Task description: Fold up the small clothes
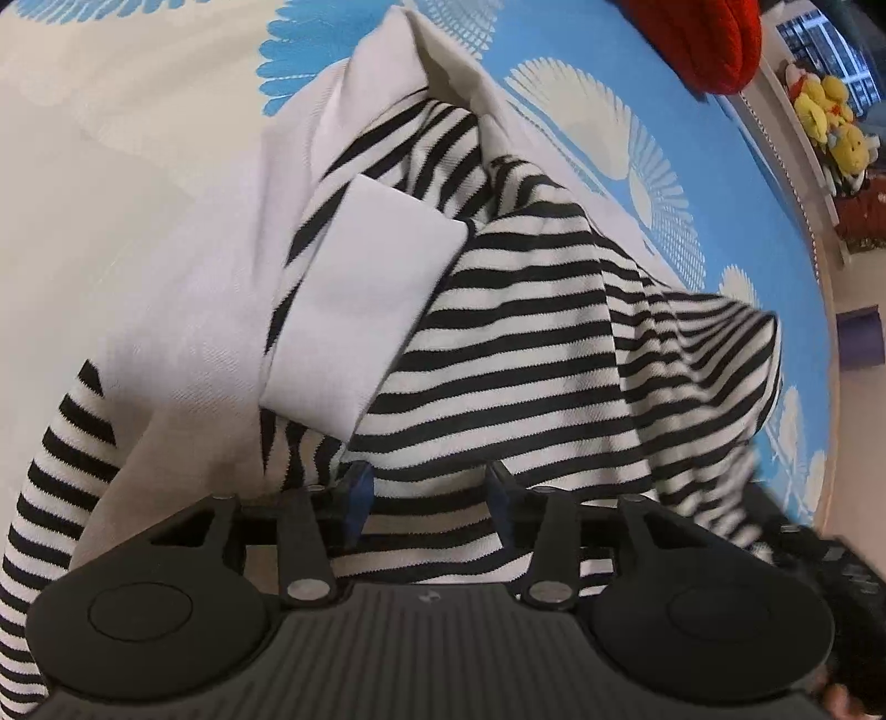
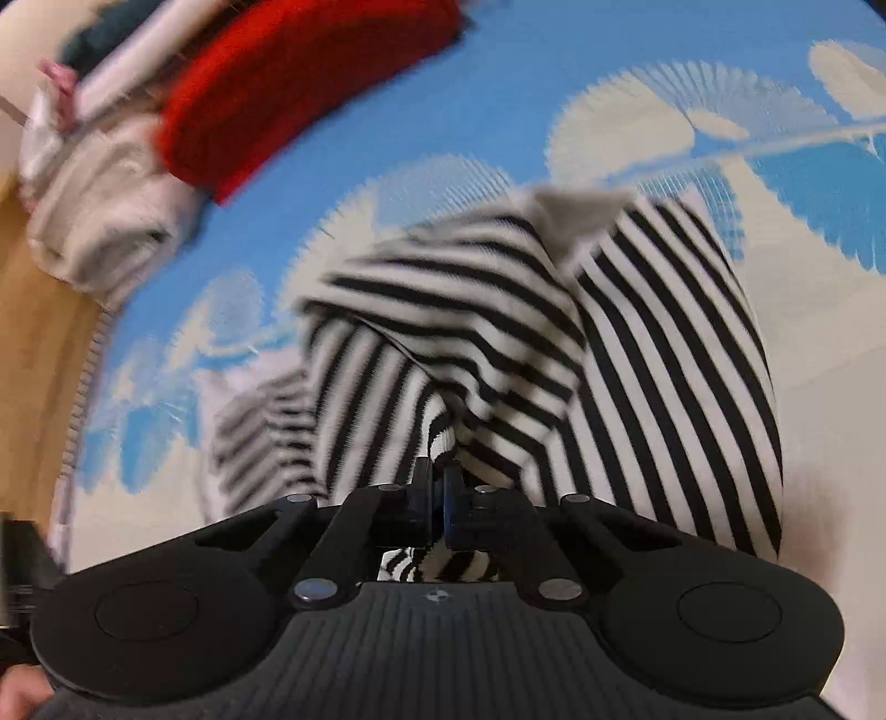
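A small black-and-white striped top (image 1: 515, 343) with plain white panels and a white cuff (image 1: 365, 310) lies rumpled on a blue-and-white patterned bed cover (image 1: 626, 83). My left gripper (image 1: 426, 493) is open, its fingers spread wide, with the striped cloth lying between and over them. My right gripper (image 2: 437, 487) is shut on a bunched fold of the striped top (image 2: 498, 343) and holds it lifted off the cover; the view is blurred by motion.
A red knit garment (image 1: 703, 39) lies at the far edge of the bed; it also shows in the right wrist view (image 2: 299, 83) beside a pile of white and pink clothes (image 2: 94, 216). Yellow plush toys (image 1: 830, 127) sit on a shelf. Wooden floor (image 2: 33, 343) borders the bed.
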Demonstrator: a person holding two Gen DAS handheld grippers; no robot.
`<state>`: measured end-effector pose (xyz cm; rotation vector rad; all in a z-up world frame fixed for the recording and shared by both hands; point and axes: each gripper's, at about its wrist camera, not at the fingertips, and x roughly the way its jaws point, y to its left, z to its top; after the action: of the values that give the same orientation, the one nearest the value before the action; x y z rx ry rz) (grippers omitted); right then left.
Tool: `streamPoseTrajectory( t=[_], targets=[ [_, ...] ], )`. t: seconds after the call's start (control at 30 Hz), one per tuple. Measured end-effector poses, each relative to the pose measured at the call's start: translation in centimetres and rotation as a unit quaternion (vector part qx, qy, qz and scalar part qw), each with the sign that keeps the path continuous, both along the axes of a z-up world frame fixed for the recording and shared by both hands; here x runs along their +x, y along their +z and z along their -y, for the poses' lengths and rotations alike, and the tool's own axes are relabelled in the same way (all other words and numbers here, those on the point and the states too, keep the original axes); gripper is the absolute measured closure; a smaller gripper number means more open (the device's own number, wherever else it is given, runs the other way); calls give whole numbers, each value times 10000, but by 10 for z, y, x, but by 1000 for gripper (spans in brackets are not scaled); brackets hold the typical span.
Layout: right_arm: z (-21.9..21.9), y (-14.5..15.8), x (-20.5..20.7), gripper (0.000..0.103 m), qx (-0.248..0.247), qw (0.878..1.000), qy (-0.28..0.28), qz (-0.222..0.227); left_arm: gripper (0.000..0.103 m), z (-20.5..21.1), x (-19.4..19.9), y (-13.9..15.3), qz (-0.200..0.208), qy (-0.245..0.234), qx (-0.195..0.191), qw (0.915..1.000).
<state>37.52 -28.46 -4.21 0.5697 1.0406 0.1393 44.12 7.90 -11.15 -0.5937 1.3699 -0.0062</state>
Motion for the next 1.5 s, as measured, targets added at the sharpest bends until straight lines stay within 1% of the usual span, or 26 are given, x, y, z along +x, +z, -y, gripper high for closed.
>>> streamPoseTrajectory(
  t=[0.07,0.1,0.13,0.17,0.27,0.33,0.37,0.43,0.5,0.53,0.57,0.6,0.63,0.67,0.7,0.77,0.83,0.9,1.0,1.03,1.2,1.33,1.37,1.4,1.43,1.5],
  targets=[
    [6,14,-8,102,159,9994,1,293,54,3,-1,0,26,-20,91,10000],
    [11,21,-13,102,321,9984,-20,473,60,4,-2,2,32,-31,163,9999],
    [17,26,-16,102,521,9966,-54,638,85,6,-4,5,55,-106,311,9994],
    [23,33,-22,102,798,9933,-105,826,100,10,-6,11,166,-305,571,9978],
    [38,57,-41,102,1419,9802,-125,1378,102,22,-16,48,997,-695,1123,9862],
    [43,71,-51,102,1391,9763,-39,1655,102,26,-22,74,1689,-722,1399,9730],
    [44,74,-55,102,1263,9777,-4,1678,102,22,-23,84,2021,-590,1319,9687],
    [45,69,-57,102,1006,9849,58,1404,102,8,-24,103,2814,-269,829,9556],
    [45,61,-54,102,899,9908,176,996,102,-4,-23,110,3179,-127,497,9467],
    [39,56,-53,102,766,9930,472,769,101,-11,-22,106,3052,-97,421,9513],
    [29,52,-51,99,509,9933,894,530,100,-14,-16,94,2607,-173,513,9639],
    [18,47,-50,97,164,9904,1341,296,100,-19,-9,72,1768,-404,722,9808],
    [11,44,-53,97,-161,9868,1605,176,99,-25,-6,48,1012,-523,820,9901],
    [8,39,-52,96,-369,9855,1652,109,99,-37,-8,29,512,-345,729,9954],
    [12,36,-50,93,-427,9886,1443,22,99,-54,-12,21,279,98,543,9981],
    [30,34,-43,75,-199,9965,807,24,99,-66,-14,32,488,397,536,9966],
    [50,34,-34,68,116,9999,28,62,81,-66,-14,54,1051,367,792,9906],
    [64,26,-28,67,291,9979,-574,-42,67,-57,-12,64,1343,316,713,9879],
    [64,7,-20,65,458,9943,-924,-265,62,-36,-1,50,1121,29,51,9937],
    [62,1,-17,62,538,9931,-979,-364,61,-29,0,44,1011,0,-40,9949],
    [50,-26,-1,59,961,9842,-1370,-581,60,-18,11,8,471,38,39,9989],
    [44,-36,8,60,1166,9803,-1480,-596,64,-19,15,-1,428,152,-23,9990],
    [42,-38,9,67,1213,9799,-1471,-589,77,-21,16,-2,453,169,-27,9988],
    [41,-39,10,77,1255,9797,-1454,-570,96,-21,17,-1,487,159,-53,9987],
    [40,-39,11,97,1296,9797,-1442,-502,102,-21,19,0,527,118,-97,9985],
    [41,-27,8,101,1261,9806,-1484,-244,103,-23,18,13,819,109,-45,9966]
  ],
)
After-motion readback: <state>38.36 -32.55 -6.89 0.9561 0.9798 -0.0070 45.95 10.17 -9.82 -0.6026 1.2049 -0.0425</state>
